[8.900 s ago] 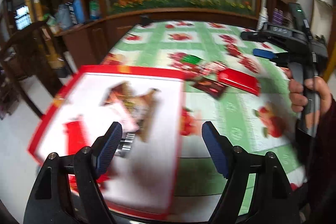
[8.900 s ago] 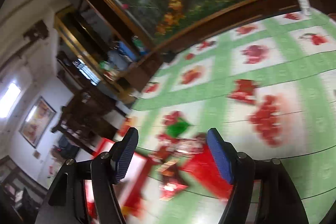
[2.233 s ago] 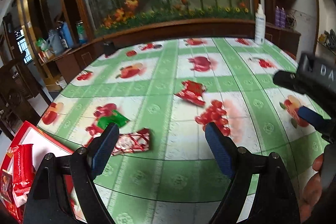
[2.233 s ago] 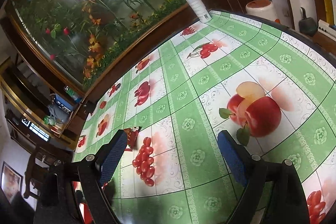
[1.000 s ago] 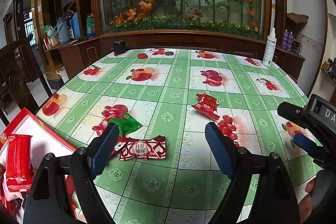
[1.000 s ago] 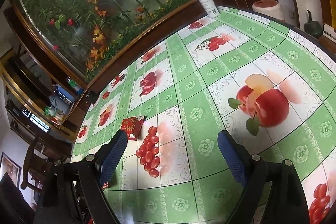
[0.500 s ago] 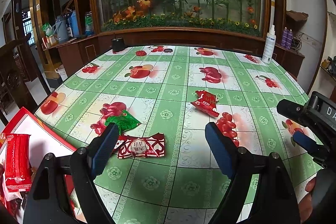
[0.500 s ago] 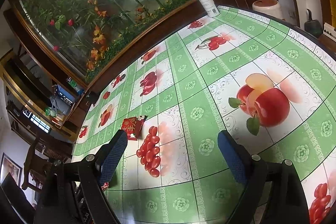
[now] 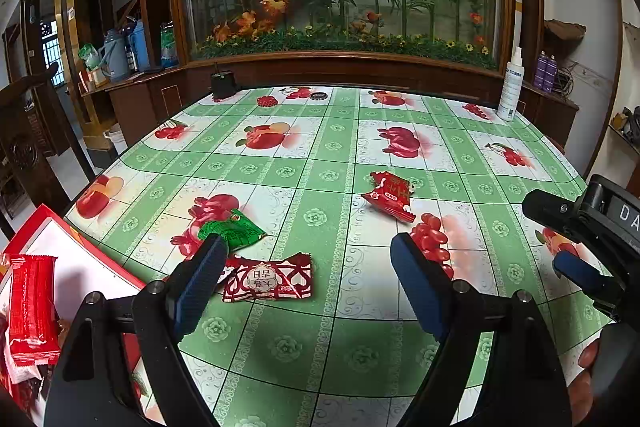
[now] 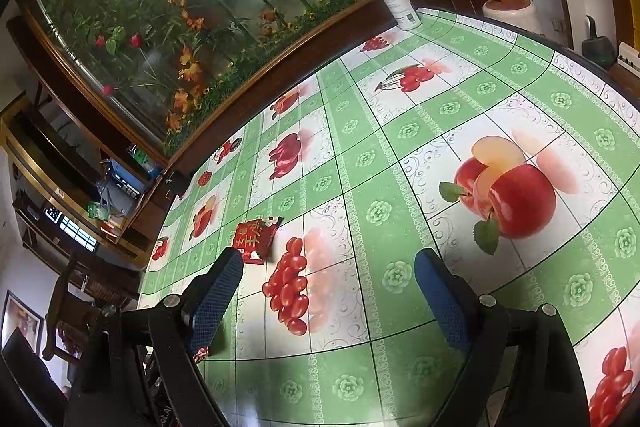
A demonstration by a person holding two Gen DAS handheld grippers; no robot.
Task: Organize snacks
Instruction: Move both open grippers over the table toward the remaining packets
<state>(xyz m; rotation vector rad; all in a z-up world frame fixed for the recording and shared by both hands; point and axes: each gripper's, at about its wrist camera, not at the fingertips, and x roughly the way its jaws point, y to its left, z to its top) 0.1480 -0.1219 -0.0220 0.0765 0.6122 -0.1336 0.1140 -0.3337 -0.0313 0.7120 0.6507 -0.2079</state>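
Stillness has replaced the sweep from the red-rimmed white tray [image 9: 80,239]: left gripper [image 9: 304,283] and right gripper [image 10: 328,291] both hover released and empty, leaving the dark red patterned snack packet [image 9: 268,279], the green foil packet [image 9: 234,233] and the crumpled red packet [image 9: 390,193] still to collect.

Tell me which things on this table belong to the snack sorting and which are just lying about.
Job:
- dark red snack packet
- green packet
- bright red packet
- red-rimmed tray holding a red packet

Lying about:
- white spray bottle
- small black box
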